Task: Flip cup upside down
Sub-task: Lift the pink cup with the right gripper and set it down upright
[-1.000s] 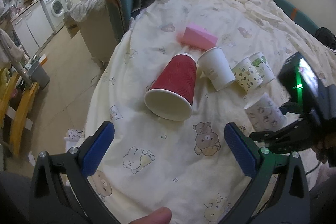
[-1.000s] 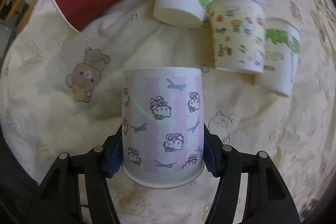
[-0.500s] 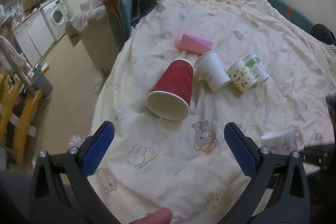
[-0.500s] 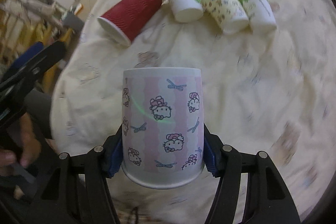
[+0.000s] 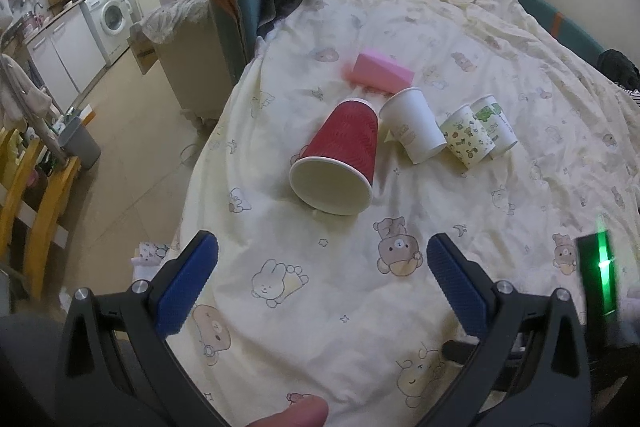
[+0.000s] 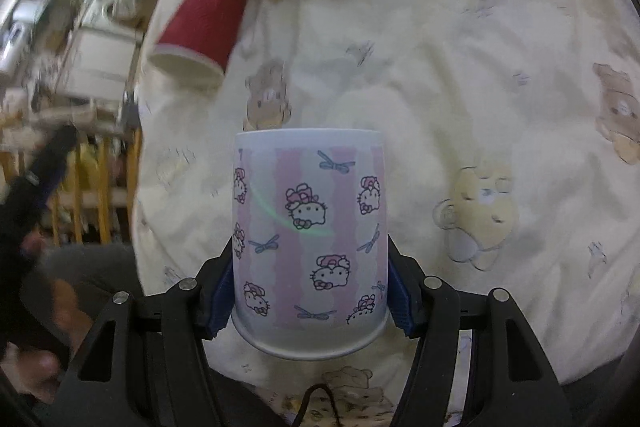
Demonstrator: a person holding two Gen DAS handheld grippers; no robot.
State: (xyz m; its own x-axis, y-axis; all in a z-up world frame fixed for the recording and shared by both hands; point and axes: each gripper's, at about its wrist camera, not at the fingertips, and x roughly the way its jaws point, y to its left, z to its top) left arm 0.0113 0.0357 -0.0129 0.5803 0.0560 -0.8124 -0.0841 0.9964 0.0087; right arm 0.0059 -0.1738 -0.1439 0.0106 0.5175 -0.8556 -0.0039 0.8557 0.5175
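Soft cartoon-print bedspread point(image 6: 460, 75) beneath smooth tapered paper cup point(image 6: 310, 243) in right hand-held gripper point(image 6: 310, 291).

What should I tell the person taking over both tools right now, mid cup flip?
Right tool: shut on the Hello Kitty cup, held off the bed, rim toward the camera.
Left tool: open and empty above the bedspread.
Red cup lies on its side; the white cup and two patterned cups lie beside it, near a pink block.
Done: cup picked up.
Left: set it rim-down on the bed and release.
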